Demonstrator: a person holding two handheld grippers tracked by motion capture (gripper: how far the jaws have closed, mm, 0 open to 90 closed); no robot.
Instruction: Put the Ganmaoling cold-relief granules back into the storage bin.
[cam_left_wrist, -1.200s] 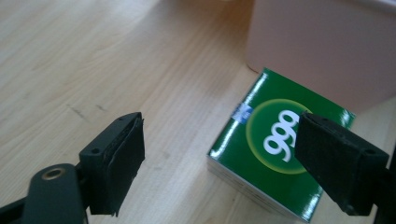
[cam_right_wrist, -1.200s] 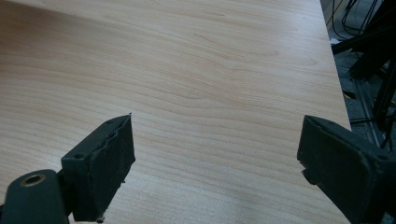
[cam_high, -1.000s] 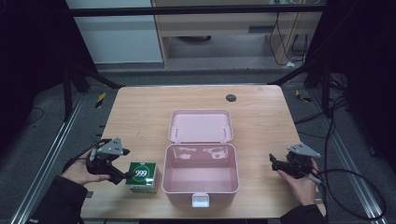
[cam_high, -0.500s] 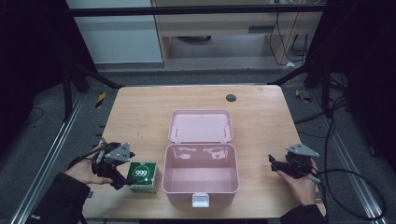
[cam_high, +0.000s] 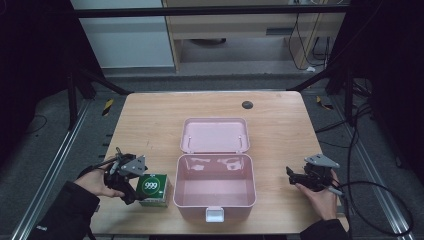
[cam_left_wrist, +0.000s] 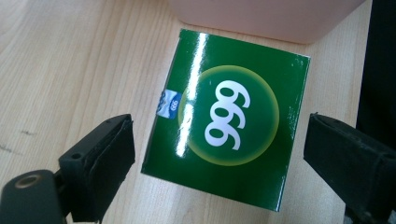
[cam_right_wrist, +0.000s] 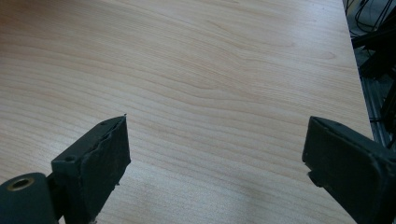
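Note:
A green carton marked "999" (cam_high: 152, 187) (cam_left_wrist: 224, 135) lies flat on the wooden table, just left of an open pink plastic box (cam_high: 215, 192). The box's lid (cam_high: 215, 135) is folded back flat behind it, and its inside looks bare. My left gripper (cam_high: 134, 184) is open at the carton's left side. In the left gripper view its two black jaws stand on either side of the carton with a gap on both sides. My right gripper (cam_high: 295, 177) is open over bare wood right of the box, with nothing between its fingers (cam_right_wrist: 98, 154).
The pink box wall (cam_left_wrist: 261, 18) is right behind the carton. A white latch (cam_high: 215, 215) sticks out of the box's front. A small dark round spot (cam_high: 247, 104) marks the far part of the table (cam_high: 150, 120). Cables trail off the table's right side.
My left gripper has edged to the right, up to the green carton, so that its jaws now straddle it. The right gripper has stayed put.

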